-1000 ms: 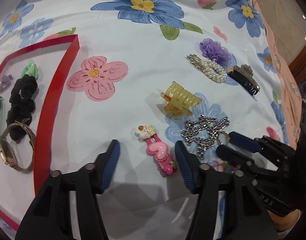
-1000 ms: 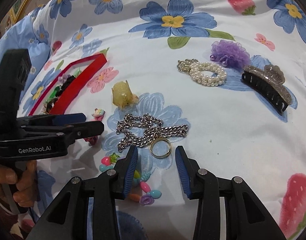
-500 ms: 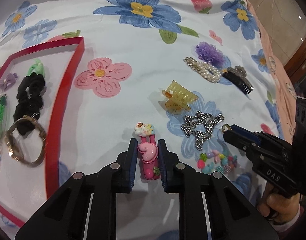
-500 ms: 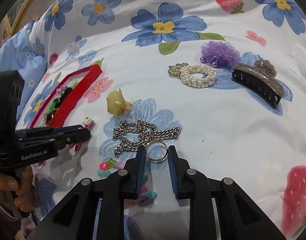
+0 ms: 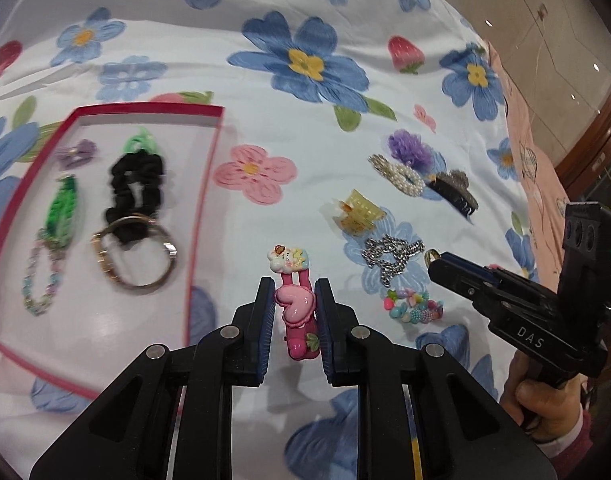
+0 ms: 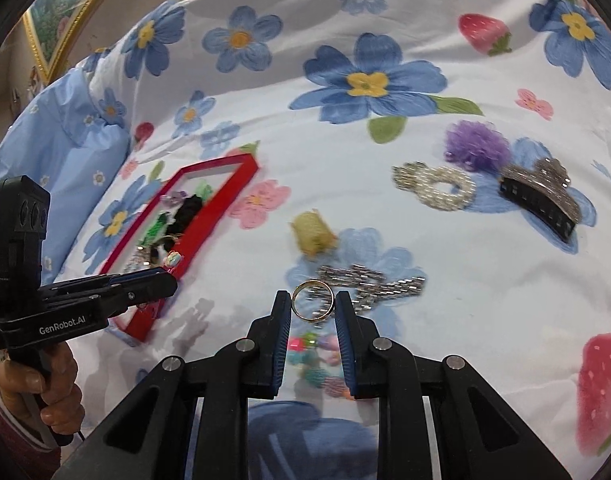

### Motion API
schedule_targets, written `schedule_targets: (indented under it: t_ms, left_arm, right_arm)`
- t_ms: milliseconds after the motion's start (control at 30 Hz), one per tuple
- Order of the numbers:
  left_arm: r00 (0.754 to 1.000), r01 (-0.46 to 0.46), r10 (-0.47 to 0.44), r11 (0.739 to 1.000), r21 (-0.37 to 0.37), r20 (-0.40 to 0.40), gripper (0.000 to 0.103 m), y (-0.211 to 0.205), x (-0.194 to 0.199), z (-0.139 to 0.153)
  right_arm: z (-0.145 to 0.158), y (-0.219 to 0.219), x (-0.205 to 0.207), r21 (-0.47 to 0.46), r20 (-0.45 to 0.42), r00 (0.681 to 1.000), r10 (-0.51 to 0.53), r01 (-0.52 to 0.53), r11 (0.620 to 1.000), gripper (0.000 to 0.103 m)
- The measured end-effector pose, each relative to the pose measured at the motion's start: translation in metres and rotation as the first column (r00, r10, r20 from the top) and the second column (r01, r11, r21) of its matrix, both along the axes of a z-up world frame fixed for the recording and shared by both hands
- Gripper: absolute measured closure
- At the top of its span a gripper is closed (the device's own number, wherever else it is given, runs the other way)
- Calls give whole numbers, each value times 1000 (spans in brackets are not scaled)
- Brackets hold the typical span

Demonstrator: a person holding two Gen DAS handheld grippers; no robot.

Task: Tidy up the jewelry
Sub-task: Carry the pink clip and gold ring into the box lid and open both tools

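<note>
My left gripper [image 5: 294, 300] is shut on a pink heart hair clip [image 5: 295, 312] and holds it above the floral cloth, right of the red-rimmed tray [image 5: 203, 200]. My right gripper [image 6: 312, 308] is shut on a gold ring [image 6: 312, 301], lifted over the silver chain [image 6: 379, 282]. The right gripper also shows in the left wrist view [image 5: 437, 262], and the left gripper shows in the right wrist view [image 6: 161, 280] near the tray [image 6: 209, 224]. The tray holds a black scrunchie [image 5: 135, 188], a watch [image 5: 133, 256], a green bracelet [image 5: 63, 212] and a beaded bracelet [image 5: 39, 280].
On the cloth lie a yellow claw clip [image 5: 357, 212], a pearl clip [image 5: 397, 172], a purple scrunchie [image 5: 409, 148], a black glitter claw clip [image 5: 455, 192], a silver chain [image 5: 389, 256] and a colourful bead bracelet [image 5: 413, 306]. A blue pillow [image 6: 53, 152] lies at the left.
Both grippers closed on their items, the left on the pink clip and the right on the ring, and lifted them. The left gripper has moved nearer the tray.
</note>
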State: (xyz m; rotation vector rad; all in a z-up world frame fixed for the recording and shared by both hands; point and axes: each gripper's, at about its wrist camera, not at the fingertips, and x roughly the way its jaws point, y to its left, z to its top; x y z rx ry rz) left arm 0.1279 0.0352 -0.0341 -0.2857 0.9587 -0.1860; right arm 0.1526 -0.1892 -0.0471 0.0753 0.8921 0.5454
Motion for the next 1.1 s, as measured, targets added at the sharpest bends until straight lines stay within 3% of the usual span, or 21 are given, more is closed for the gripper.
schedule_targets:
  t_ms: [467,1100]
  left_arm:
    - [991,-126,127,992,-24,49,85,63,-35,20]
    - [965,-263,263,965,13,17,85,145,-54,7]
  right_arm:
    - [18,53,-15,25,24,994,102,-103,994,80]
    - [21,161,-27,31,14,950,313,-313,949,80]
